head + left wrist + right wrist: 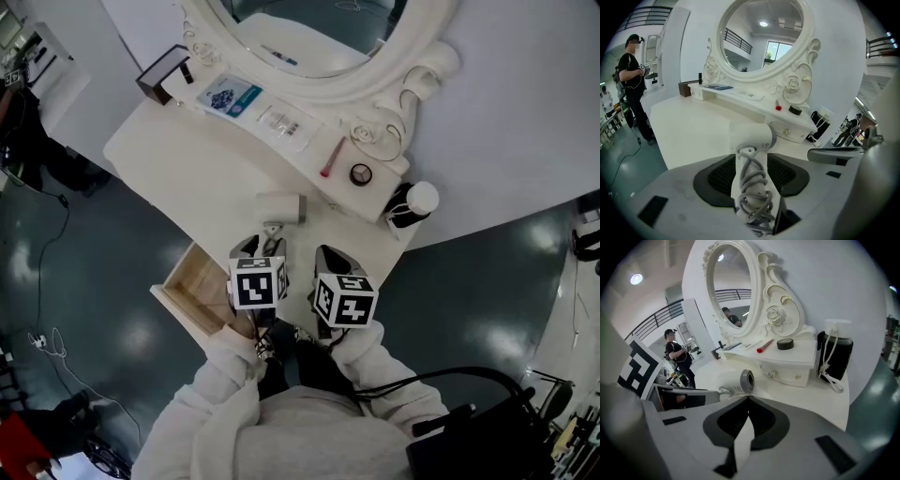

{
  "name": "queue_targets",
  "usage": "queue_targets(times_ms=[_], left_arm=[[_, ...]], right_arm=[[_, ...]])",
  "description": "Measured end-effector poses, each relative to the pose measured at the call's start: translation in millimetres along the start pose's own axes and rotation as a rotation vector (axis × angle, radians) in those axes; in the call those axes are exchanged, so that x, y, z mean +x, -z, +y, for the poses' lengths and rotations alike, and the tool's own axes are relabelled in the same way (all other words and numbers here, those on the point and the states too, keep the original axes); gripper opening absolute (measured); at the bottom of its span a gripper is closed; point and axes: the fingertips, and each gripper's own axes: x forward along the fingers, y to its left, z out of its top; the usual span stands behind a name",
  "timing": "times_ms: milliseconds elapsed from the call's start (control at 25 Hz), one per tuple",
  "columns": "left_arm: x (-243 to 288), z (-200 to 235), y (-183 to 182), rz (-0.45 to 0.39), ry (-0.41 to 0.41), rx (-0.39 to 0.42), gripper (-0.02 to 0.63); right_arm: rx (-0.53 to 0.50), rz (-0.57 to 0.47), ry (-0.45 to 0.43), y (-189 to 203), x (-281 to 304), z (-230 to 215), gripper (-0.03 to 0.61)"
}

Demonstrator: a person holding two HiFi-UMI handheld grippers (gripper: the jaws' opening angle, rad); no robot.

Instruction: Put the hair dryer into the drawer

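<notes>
White Hair Dryer on Table, Drawer Open

The white hair dryer (279,208) lay on the dressing table (187,159), near the open wooden drawer (192,286). The left gripper (750,161) stood wide open, with the cord-wrapped handle between its pads but not clamped. The right gripper (748,398) was closed and empty.

I look down on a white dressing table (187,159) with the hair dryer (279,207) lying on its top, barrel sideways, handle pointing back at me. My left tongs (262,246) sit right at that handle, its end between the jaws. My right tongs (328,255) hover just beside them, over the table's near edge. Lower left, the wooden drawer (199,281) stands pulled out. A red stick (330,159) and a black ring (361,173) lie on the raised shelf under the mirror (375,75).
</notes>
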Motion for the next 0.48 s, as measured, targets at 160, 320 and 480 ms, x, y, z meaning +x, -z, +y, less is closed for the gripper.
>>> queue_targets(times_ms=[160,320,480], left_arm=[[10,1,7,0.036,-0.002,-0.004,0.193],[19,2,13,0.072,-0.019,-0.006,0.193],[24,1,12,0.088,-0.027,0.002,0.195]], right_arm=[[-0.004,0.018,-0.009,2,8,-2,0.061],[-0.017,0.038,-0.031,5,15,1,0.061],[-0.016,0.051,-0.045,6,20,2,0.061]])
